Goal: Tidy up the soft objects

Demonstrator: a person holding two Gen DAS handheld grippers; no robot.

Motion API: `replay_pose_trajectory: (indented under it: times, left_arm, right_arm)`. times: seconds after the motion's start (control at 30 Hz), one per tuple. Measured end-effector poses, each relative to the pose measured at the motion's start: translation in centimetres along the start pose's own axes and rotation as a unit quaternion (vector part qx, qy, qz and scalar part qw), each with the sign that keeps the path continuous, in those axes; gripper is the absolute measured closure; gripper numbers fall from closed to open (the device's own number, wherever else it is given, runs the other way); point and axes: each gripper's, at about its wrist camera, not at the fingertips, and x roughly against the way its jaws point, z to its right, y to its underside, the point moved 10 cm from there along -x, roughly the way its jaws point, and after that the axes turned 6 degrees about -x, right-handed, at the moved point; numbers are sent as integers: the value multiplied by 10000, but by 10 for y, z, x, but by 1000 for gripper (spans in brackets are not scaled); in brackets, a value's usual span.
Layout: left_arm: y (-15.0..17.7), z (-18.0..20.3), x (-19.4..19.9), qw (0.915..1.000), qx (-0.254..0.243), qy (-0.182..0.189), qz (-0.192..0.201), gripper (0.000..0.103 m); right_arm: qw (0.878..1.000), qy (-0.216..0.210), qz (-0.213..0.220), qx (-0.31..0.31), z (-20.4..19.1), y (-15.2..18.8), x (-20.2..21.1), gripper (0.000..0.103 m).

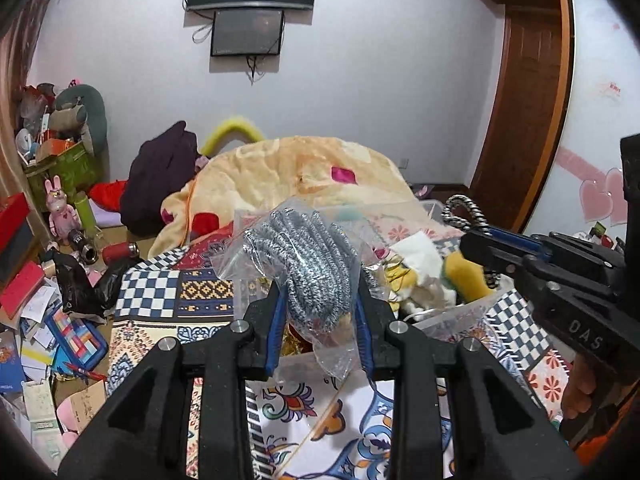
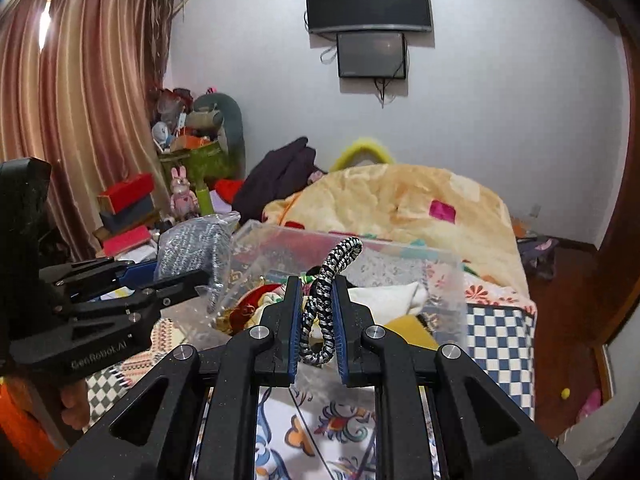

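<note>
Above clear bin (image 2: 440, 264): left gripper (image 1: 320, 300) clenched on bagged grey knit (image 1: 308, 256); right gripper (image 2: 316, 316) grasping braided cord (image 2: 332, 280). Risk: slick bag slipping free, cord end snagging rim.

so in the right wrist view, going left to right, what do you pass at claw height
left claw → bagged grey knit item → black-and-white braided cord in the right claw → checkered bedspread

Wall-mounted television (image 2: 368, 0), striped curtain (image 2: 80, 100)
</note>
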Motion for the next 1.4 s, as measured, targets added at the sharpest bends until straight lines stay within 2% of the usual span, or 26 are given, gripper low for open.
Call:
replay_pose_trajectory:
  times: [0.2,0.27,0.4,0.5,0.53,0.57,0.67,0.87,1.13,1.27,1.4]
  left_arm:
    - [9,1,-27,9996,-88,-104,-252,72]
    - [13,1,-35,9993,-128,-123,-336,72]
    - [19,2,-45,9988,-91,-55,-477,72]
    - [23,1,-48,9985,-55,-39,-534,66]
    - [24,1,-48,9986,-47,-44,-534,63]
    - [24,0,-46,9987,-34,-75,-512,59]
    - [24,2,-39,9989,-59,-55,-467,45]
    - [15,4,-13,9997,-89,-20,-217,43]
    - [-25,12,53,9982,-135,67,576,42]
    - [-45,21,88,9947,-203,76,1010,33]
    - [-59,30,118,9905,-317,63,1339,29]
  right_arm:
    - [9994,87,-344,-55,4,14,-29,90]
    - [9989,112,-448,-100,7,19,-35,86]
    - [9977,179,-644,-141,14,30,-39,86]
    - [9971,162,-719,-162,15,35,-37,74]
    - [9971,160,-732,-156,15,36,-35,66]
    - [9971,158,-730,-156,15,37,-35,60]
    - [9974,182,-680,-125,16,37,-29,51]
    - [9988,152,-448,-149,19,23,-9,50]
    - [9994,118,232,-243,21,-13,46,50]
    - [9977,109,634,-222,18,-32,79,50]
    - [9949,76,988,-173,11,-47,108,49]
